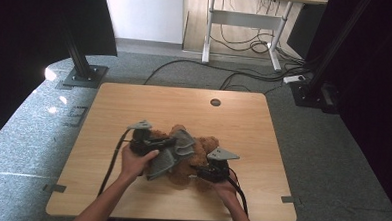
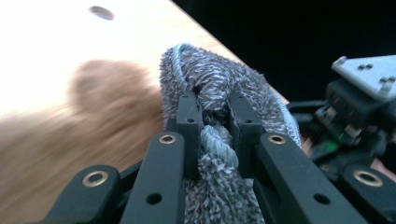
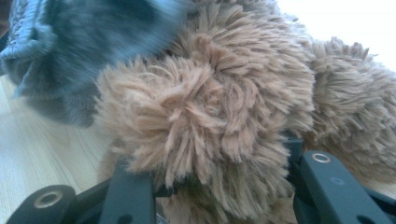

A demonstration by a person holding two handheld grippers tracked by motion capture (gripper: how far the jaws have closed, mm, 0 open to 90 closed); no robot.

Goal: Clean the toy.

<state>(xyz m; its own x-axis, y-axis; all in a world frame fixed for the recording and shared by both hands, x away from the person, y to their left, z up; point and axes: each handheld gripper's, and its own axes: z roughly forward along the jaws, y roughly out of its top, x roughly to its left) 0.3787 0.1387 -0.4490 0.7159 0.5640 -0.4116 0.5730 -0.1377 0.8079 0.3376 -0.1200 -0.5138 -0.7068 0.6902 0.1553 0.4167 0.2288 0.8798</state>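
A lab: black curtains [image 1: 48,19], floor cables [image 1: 225,72], bare desk [image 1: 248,17]

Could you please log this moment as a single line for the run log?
left gripper: shut on grey knitted cloth | right gripper: shut on brown plush teddy bear | bear on wooden table

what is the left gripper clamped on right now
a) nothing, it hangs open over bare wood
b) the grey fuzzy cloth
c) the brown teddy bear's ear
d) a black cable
b: in the left gripper view the left gripper has its two black jaws pressed on a bunched fold of the grey fuzzy cloth, while the brown teddy bear lies blurred beyond it on the table.
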